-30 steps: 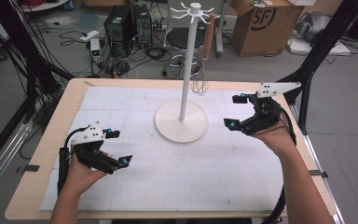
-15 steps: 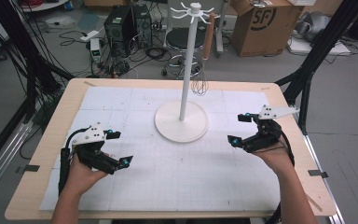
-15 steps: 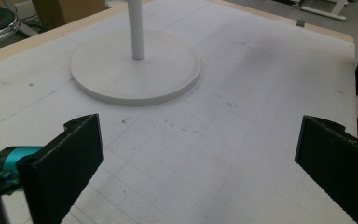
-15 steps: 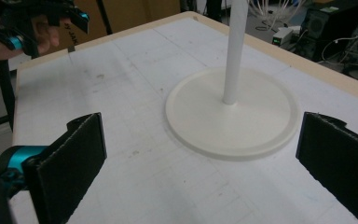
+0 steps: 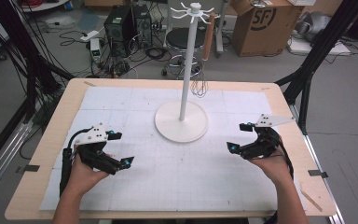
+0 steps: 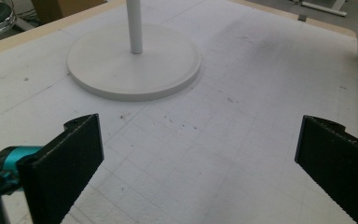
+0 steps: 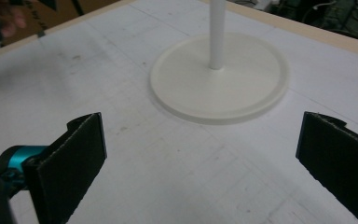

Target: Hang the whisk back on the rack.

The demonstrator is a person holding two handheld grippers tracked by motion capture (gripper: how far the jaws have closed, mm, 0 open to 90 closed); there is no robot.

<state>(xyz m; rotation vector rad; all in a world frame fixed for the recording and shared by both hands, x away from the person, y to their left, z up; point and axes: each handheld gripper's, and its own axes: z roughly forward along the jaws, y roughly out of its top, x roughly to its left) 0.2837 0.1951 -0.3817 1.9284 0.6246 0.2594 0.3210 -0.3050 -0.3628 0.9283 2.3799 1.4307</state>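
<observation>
Atop the stand (image 5: 182, 122) hangs seemingly a whisk (image 5: 200, 84); both grippers' fingers spread.

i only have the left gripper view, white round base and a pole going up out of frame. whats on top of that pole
Observer: In the high view the stand ends in a ring of short white hooks, and a wire whisk with a wooden handle hangs from one of them.
Operator: ok is my right gripper near it
Observer: No. The right gripper is over the gridded mat, to the right of the stand's base, apart from it, with its jaws wide open.
Operator: and the left gripper, anything between the jaws
Observer: Nothing. The left gripper is open over bare mat at the front left.
</observation>
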